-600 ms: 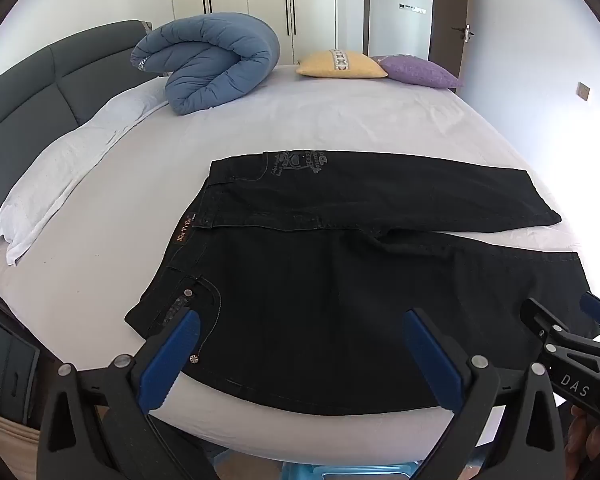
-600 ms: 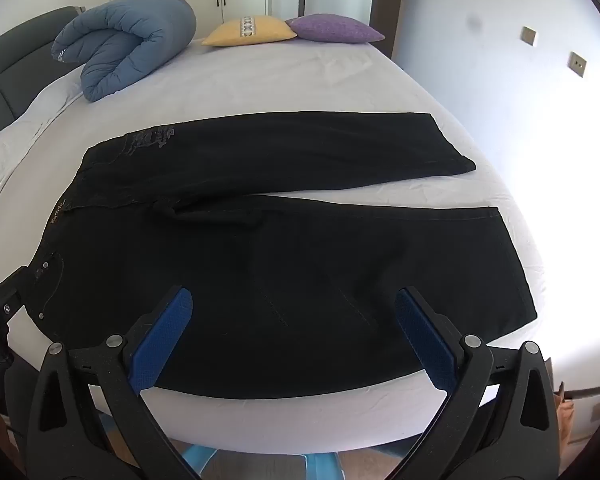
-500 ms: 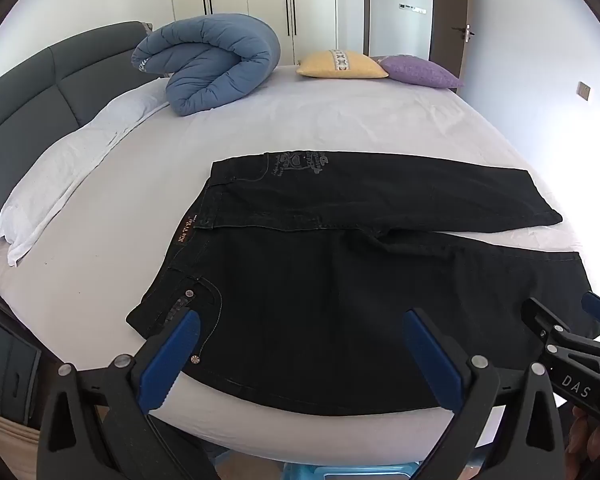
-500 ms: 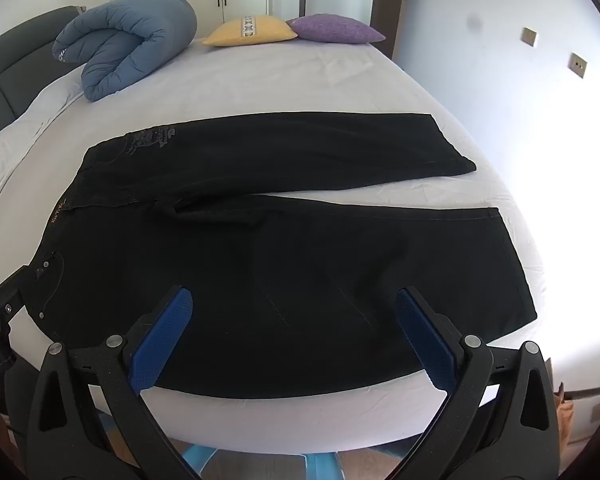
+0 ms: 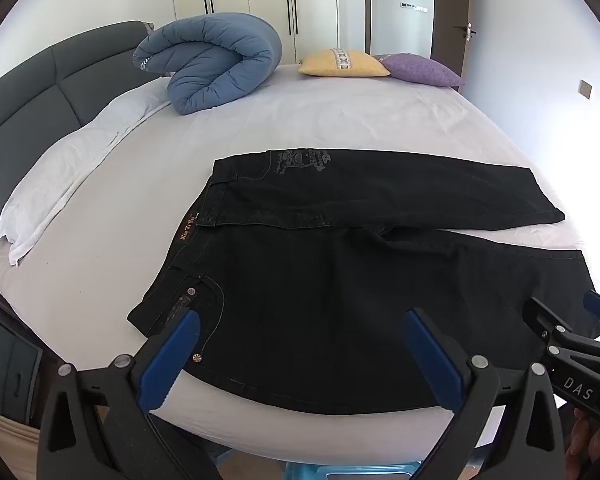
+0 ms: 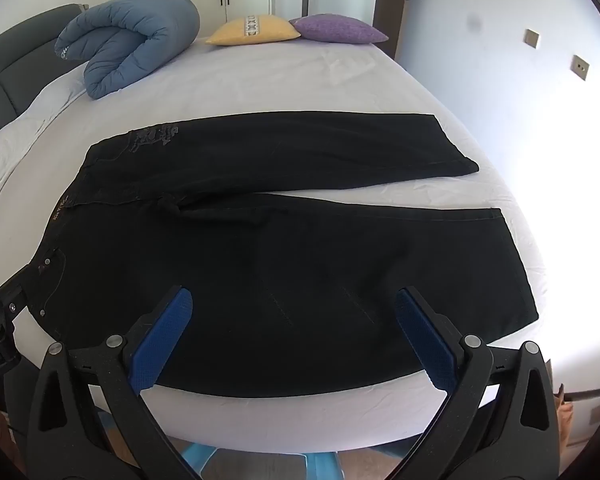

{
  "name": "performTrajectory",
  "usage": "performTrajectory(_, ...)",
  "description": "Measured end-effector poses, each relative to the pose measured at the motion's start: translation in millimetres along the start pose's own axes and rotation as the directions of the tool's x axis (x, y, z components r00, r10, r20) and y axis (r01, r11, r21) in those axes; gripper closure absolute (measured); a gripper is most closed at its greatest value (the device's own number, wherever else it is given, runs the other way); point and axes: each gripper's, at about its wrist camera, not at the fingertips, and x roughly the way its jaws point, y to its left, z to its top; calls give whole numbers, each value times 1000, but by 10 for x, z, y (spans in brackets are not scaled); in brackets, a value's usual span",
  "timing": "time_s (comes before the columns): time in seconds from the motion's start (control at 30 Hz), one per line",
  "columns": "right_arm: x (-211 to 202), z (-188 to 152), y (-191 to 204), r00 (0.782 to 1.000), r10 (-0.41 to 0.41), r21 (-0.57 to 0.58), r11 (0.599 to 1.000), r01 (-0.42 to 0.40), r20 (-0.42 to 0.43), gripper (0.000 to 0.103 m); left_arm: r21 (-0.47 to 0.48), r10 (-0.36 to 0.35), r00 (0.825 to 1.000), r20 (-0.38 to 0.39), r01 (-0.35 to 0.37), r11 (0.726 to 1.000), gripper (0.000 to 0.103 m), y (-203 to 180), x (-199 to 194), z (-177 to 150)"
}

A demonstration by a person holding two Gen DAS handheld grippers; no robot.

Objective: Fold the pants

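Both tools, left (image 5: 300,354) and right (image 6: 294,334), gape wide, empty, above the pants (image 5: 340,280); our bases cut off its near hem.

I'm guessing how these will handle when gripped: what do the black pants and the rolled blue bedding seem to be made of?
The black pants look like matte denim: visible contrast stitching, metal rivets at the pocket, a tan waistband patch, and they lie flat and stiff-looking. The rolled blue bedding looks like a quilted, padded duvet with a soft, slightly smooth shell: puffy stitched channels. The exact fibre can't be told for either.
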Motion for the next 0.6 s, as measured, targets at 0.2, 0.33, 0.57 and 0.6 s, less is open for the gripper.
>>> performTrajectory(0.2,24,-5,29,1000,1,-3,1000,-2,-2,0,4,-3,1000,-4,3,1000,0,31,39,-39)
performTrajectory(0.33,21,-12,51,1000,0,-3,1000,0,-2,0,8,-2,1000,-3,2,1000,0,27,42,-53)
performTrajectory(0.57,21,-22,60,1000,1,-6,1000,-2,-3,0,9,0,1000,-3,0,1000,0,14,47,-65)
performTrajectory(0.6,20,-25,67,1000,2,-8,1000,-2,-4,0,9,1,1000,-3,-1,1000,0,15,48,-69)
